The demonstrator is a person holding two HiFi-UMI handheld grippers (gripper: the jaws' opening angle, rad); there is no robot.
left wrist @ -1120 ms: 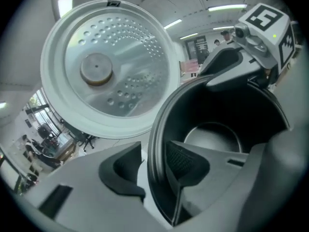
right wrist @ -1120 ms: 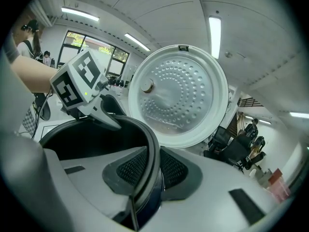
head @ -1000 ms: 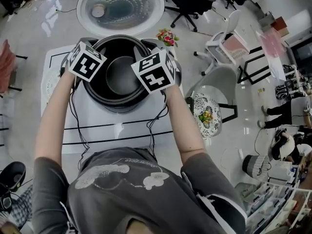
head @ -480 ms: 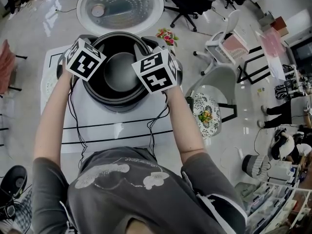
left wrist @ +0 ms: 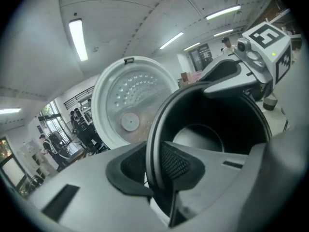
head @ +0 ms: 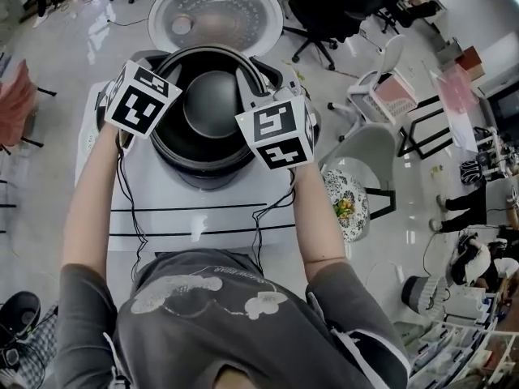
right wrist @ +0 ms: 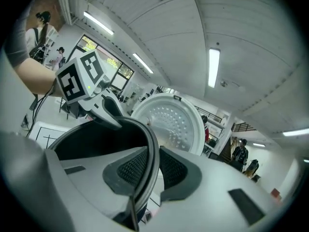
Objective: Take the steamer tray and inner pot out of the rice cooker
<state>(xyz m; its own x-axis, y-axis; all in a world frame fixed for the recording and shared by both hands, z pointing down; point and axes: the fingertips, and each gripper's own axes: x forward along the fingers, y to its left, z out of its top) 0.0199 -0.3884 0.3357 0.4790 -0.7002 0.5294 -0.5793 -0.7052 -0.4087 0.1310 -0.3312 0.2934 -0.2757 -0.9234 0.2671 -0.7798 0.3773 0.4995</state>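
Observation:
The black inner pot [head: 212, 108] hangs between both grippers above the grey rice cooker [head: 203, 175]. My left gripper [head: 156, 121] pinches the pot's left rim, and its jaws have just been closing on that rim. In the left gripper view the thin rim [left wrist: 153, 144] runs between the left gripper's [left wrist: 155, 167] meshed pads. My right gripper [head: 259, 110] holds the opposite rim; in the right gripper view the rim [right wrist: 155, 149] sits squeezed between the right gripper's [right wrist: 153, 170] pads. The pot's smooth bottom [left wrist: 198, 138] shows bare.
The cooker's round lid [head: 215, 6] stands open behind the pot. The cooker sits on a white table [head: 203, 217] marked with black lines. Office chairs [head: 369, 71] and a patterned round stool [head: 347, 197] stand on the floor to the right.
Both grippers have risen together with the pot's rim in them. The pot has come up out of the cooker and looks larger and nearer in the head view.

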